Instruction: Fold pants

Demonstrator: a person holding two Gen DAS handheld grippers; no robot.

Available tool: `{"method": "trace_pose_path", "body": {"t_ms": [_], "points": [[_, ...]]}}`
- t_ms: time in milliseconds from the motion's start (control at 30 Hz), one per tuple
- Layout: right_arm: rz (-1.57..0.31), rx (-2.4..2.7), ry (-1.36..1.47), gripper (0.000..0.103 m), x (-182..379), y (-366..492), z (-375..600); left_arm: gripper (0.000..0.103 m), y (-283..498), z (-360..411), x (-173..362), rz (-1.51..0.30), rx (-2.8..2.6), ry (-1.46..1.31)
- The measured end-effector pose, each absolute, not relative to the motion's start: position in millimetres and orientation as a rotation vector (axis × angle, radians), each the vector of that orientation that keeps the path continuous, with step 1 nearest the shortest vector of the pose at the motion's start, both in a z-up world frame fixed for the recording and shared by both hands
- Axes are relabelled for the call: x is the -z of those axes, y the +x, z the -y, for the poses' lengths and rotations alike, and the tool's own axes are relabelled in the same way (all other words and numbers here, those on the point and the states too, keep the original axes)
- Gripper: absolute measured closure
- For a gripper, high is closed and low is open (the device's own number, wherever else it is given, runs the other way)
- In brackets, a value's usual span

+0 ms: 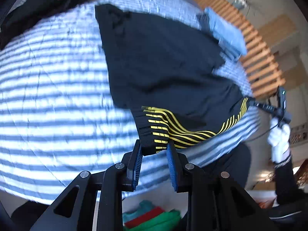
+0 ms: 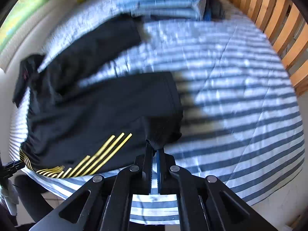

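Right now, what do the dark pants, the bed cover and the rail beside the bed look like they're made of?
Pants: thin matte dark knit, likely synthetic sportswear; it drapes limply, with glossy yellow printed stripes. Bed cover: soft blue-and-white striped woven cloth, probably cotton, creased and quilted-looking. Rail: light, smooth-finished wooden slats with a warm grain colour.

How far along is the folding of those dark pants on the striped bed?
Early. The pants lie spread, legs apart, on the striped cover. In hand: the left gripper and right gripper each pinch a waistband corner. No finished fold shows, so folding remains.
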State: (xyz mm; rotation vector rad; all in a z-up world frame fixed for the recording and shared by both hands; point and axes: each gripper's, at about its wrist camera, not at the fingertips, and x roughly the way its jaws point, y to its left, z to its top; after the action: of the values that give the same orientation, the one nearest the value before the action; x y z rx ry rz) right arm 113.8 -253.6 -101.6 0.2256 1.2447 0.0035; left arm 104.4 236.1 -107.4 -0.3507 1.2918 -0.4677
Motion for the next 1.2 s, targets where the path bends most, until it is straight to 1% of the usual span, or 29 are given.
{"method": "trace_pose_path", "body": {"t_ms": [100,167,267,400,533,600,633,667,700,733,767,800,933,1000,1100,1200], "points": [[-1.174,-0.002,0.262,0.100,70.1,140.3,256.4,0.076,142.1,-253.0,77.8,-1.217,0.462,-0.394],[-1.134,0.013,0.272,0.100,51.9,173.8,253.2,0.076,179.3,-264.6,61.9,-1.175,0.460,-0.404],[-1.102,0.046,0.274,0.100,39.5,241.5,245.9,0.077,238.6,-269.9,57.1,-1.154,0.437,-0.411],[-1.107,0.104,0.208,0.100,45.6,328.3,224.0,0.077,308.1,-275.8,74.4,-1.164,0.392,-0.420],[-1.166,0.128,0.174,0.100,78.5,402.5,208.8,0.076,365.1,-278.0,106.4,-1.198,0.333,-0.415],[-1.217,0.126,0.156,0.097,94.3,426.1,205.8,0.073,386.0,-282.5,124.4,-1.210,0.263,-0.404],[-1.247,0.113,0.177,0.094,99.1,431.6,207.8,0.070,391.4,-284.4,134.2,-1.235,0.264,-0.428],[-1.251,0.089,0.201,0.093,98.8,433.5,210.7,0.056,397.0,-288.2,142.9,-1.267,0.293,-0.468],[-1.249,0.065,0.209,0.085,96.5,432.7,212.8,0.050,398.5,-290.8,147.0,-1.277,0.301,-0.482],[-1.240,0.047,0.206,0.074,92.2,428.3,216.3,0.050,397.4,-292.4,147.3,-1.265,0.303,-0.476],[-1.230,0.043,0.200,0.068,87.9,424.1,219.8,0.050,393.2,-292.2,145.3,-1.252,0.311,-0.441],[-1.218,0.041,0.198,0.059,83.8,418.9,224.7,0.050,390.3,-292.3,144.9,-1.252,0.315,-0.427],[-1.210,0.009,0.286,0.059,78.4,397.2,251.8,0.049,369.7,-295.2,139.2,-1.233,0.341,-0.407],[-1.205,0.021,0.242,0.059,82.1,389.0,252.4,0.046,357.5,-297.3,132.5,-1.221,0.365,-0.413],[-1.234,0.037,0.184,0.059,100.5,382.0,244.2,0.041,352.9,-294.9,130.6,-1.215,0.356,-0.383],[-1.268,0.034,0.169,0.059,122.2,380.1,234.7,0.041,356.6,-290.8,135.6,-1.226,0.362,-0.394]]}}
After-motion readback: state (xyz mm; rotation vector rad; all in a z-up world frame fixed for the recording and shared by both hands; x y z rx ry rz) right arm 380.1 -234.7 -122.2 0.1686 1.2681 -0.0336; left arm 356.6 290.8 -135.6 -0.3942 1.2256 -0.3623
